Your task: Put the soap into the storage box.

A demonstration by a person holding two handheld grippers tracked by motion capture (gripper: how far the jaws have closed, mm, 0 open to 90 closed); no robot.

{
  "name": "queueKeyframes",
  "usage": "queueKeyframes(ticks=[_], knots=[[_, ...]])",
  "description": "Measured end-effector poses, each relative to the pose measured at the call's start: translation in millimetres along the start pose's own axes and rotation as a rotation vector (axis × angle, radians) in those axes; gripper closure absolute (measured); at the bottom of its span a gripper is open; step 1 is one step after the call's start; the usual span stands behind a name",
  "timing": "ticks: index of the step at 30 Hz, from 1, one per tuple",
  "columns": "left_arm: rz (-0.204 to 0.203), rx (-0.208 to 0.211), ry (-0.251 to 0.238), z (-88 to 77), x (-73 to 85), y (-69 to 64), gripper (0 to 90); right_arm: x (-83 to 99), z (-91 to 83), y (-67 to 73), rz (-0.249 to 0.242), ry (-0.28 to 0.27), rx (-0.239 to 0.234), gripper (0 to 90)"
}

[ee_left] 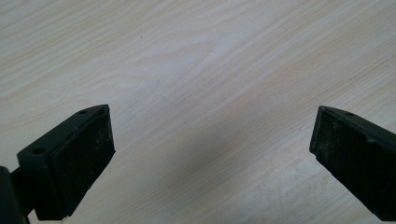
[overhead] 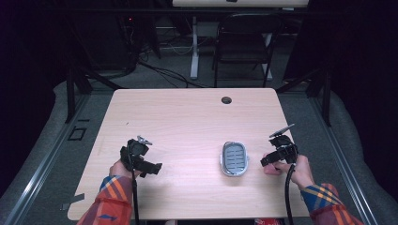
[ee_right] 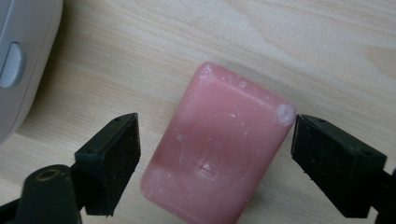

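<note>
Your right gripper points down at a pink bar of soap that lies flat on the pale wooden table. The soap sits between your two black fingers, slanted across the gap. The finger on the right of the right gripper view stands just at the soap's upper corner; whether it touches is hard to tell. The other finger is a small gap away from the soap's long edge. The jaws are partly open and are not pressing on the soap.

Beyond the fingertips, at the upper left of that view, is the rounded edge of a grey soap dish. In the high view the dish lies on the table just beside your right gripper.

Your left gripper is well apart from the soap and dish. Its fingers are spread wide over bare wood, with nothing between them.
</note>
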State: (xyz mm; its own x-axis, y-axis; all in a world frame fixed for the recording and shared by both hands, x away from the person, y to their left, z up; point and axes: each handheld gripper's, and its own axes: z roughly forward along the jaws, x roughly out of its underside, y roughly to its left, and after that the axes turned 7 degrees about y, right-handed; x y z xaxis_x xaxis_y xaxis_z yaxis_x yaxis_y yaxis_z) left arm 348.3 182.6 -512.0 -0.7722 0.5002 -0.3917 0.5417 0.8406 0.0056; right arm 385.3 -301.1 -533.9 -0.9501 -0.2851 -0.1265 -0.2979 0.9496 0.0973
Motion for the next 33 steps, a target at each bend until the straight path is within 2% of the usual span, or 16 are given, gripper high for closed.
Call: queueKeyframes(ticks=[4,11,16,21,26,27,28,29,30,31,33], knots=[[0.0,-0.002,0.008,0.5,-0.4,-0.6,0.0,0.1,1.2,-0.5,0.001,0.006,0.004,23.4],[0.003,-0.002,0.01,1.1,-0.6,-0.7,0.0,0.0,4.4,-0.9,-0.012,0.017,-0.016,29.8],[0.005,-0.005,0.009,1.3,-0.7,-1.0,0.0,-0.1,3.7,-1.2,-0.029,0.028,-0.013,35.3],[0.005,-0.006,0.009,0.4,-0.3,-0.9,0.0,0.6,3.8,0.7,-0.033,0.019,0.001,35.6],[0.006,-0.006,0.012,0.4,-0.5,-1.2,0.0,1.0,7.1,-0.2,-0.053,0.038,-0.004,35.4],[0.006,-0.006,0.011,0.6,-0.6,-1.3,0.0,1.5,8.6,0.9,-0.04,0.022,-0.014,35.5],[0.005,-0.006,0.012,0.7,-0.6,-1.4,0.0,-0.4,4.9,-0.3,-0.077,0.071,0.005,35.7],[0.005,-0.007,0.013,0.6,-0.6,-1.4,0.0,2.8,12.0,3.4,-0.008,-0.023,-0.02,35.8],[0.004,-0.007,0.012,0.7,-0.6,-1.4,0.0,-0.6,5.0,0.8,-0.077,0.07,0.018,35.9],[0.004,-0.007,0.013,0.7,-0.6,-1.4,0.0,0.9,7.9,2.5,-0.049,0.031,0.006,35.9],[0.006,-0.007,0.012,0.7,-0.6,-1.3,0.0,1.1,8.6,3.5,-0.049,0.025,0.01,35.8]])
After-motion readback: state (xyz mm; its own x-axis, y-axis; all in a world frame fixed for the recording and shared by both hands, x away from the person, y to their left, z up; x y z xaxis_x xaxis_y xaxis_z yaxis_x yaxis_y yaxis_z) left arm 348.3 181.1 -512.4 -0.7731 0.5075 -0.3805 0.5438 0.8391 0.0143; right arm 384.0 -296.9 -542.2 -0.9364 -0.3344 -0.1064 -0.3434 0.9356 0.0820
